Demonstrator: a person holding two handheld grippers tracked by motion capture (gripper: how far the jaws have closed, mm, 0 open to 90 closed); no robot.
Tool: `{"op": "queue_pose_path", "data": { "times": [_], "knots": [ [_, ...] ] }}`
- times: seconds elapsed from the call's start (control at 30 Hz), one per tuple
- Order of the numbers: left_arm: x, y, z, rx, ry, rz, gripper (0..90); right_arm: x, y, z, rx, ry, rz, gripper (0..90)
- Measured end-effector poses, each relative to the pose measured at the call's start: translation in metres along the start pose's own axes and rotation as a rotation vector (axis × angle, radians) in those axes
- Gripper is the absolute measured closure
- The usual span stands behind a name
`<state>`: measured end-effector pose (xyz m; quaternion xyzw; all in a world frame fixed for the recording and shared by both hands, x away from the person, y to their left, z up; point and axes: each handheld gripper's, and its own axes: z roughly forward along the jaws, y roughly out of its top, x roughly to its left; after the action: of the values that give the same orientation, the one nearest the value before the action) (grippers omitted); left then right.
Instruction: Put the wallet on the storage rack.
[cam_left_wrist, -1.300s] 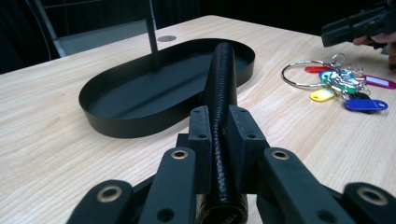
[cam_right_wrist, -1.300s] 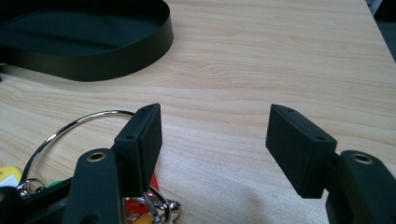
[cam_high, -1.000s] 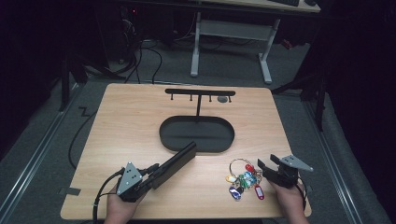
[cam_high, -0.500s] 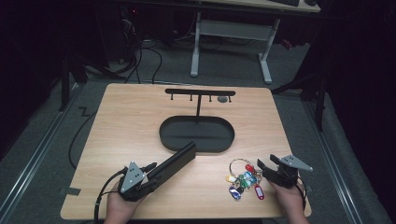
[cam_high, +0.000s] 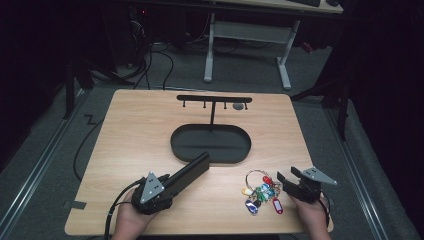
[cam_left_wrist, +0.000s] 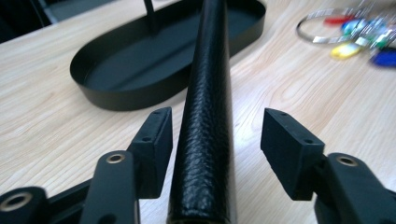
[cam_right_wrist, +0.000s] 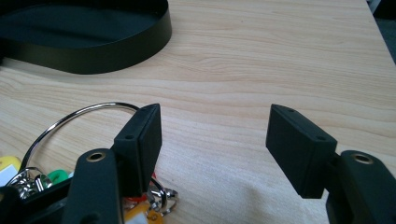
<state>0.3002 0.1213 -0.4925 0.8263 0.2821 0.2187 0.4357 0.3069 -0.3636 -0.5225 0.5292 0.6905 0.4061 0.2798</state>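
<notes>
On the wooden table (cam_high: 150, 125), left gripper (cam_left_wrist: 215, 140) had just been opening off the long black leather case (cam_left_wrist: 208, 107) lying by the black oval tray (cam_high: 200, 150), release step; right gripper (cam_right_wrist: 215, 140) stayed open, empty, likely keys (cam_high: 260, 192) next.

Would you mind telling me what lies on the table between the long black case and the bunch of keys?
Nothing: in the high view, the stretch between the black case and the bunch of keys is bare wooden table.
</notes>
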Motion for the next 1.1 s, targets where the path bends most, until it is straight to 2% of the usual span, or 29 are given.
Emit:
{"op": "queue_pose_path", "data": {
  "times": [0.1, 0.2, 0.23, 0.27, 0.3, 0.33, 0.37, 0.4, 0.5, 0.57, 0.6, 0.7, 0.83, 1.0, 1.1],
  "knots": [
    [0.002, 0.003, 0.003, 0.011, -0.013, 0.004, 41.7, -0.001, -0.002, -0.004, 0.002, -0.001, 0.008, 36.1],
    [0.005, 0.007, 0.006, 0.030, -0.009, 0.016, 41.8, -0.004, -0.006, -0.009, 0.013, -0.003, 0.020, 36.0],
    [0.007, 0.007, 0.008, 0.060, -0.010, 0.039, 45.8, -0.006, -0.008, -0.010, 0.010, -0.005, 0.023, 36.0],
    [0.007, 0.007, 0.008, 0.060, -0.010, 0.039, 46.8, -0.006, -0.008, -0.010, 0.010, -0.005, 0.023, 36.0],
    [0.009, 0.008, 0.009, 0.091, -0.015, 0.043, 47.0, -0.008, -0.008, -0.012, 0.006, -0.008, 0.029, 36.0],
    [0.009, 0.008, 0.009, 0.091, -0.015, 0.043, 47.9, -0.008, -0.009, -0.013, 0.007, -0.008, 0.029, 36.0],
    [0.012, 0.011, 0.007, 0.100, -0.040, 0.023, 48.6, -0.008, -0.009, -0.013, 0.009, -0.006, 0.021, 35.9],
    [0.011, 0.013, 0.006, 0.103, -0.052, 0.025, 48.6, -0.008, -0.010, -0.014, 0.010, -0.003, 0.019, 35.6],
    [0.009, 0.017, 0.003, 0.118, -0.044, 0.050, 48.2, -0.008, -0.010, -0.015, 0.009, 0.003, 0.012, 35.6],
    [0.008, 0.021, 0.002, 0.153, -0.042, 0.047, 48.1, -0.006, -0.008, -0.016, -0.004, 0.014, -0.008, 35.6],
    [0.008, 0.021, 0.002, 0.153, -0.042, 0.047, 48.2, -0.006, -0.008, -0.016, -0.004, 0.014, -0.008, 35.6],
    [0.008, 0.025, 0.001, 0.216, -0.031, 0.051, 48.9, -0.001, -0.008, -0.017, -0.011, 0.047, -0.028, 35.8],
    [0.008, 0.029, -0.003, 0.238, -0.028, 0.050, 49.2, 0.000, -0.007, -0.017, -0.015, 0.073, -0.033, 36.0],
    [0.008, 0.039, -0.008, 0.275, -0.004, 0.053, 48.8, -0.001, -0.007, -0.019, -0.026, 0.106, -0.014, 36.2],
    [0.008, 0.043, -0.010, 0.276, -0.002, 0.046, 48.8, -0.001, -0.007, -0.020, -0.029, 0.117, -0.019, 36.5]
  ]
}}
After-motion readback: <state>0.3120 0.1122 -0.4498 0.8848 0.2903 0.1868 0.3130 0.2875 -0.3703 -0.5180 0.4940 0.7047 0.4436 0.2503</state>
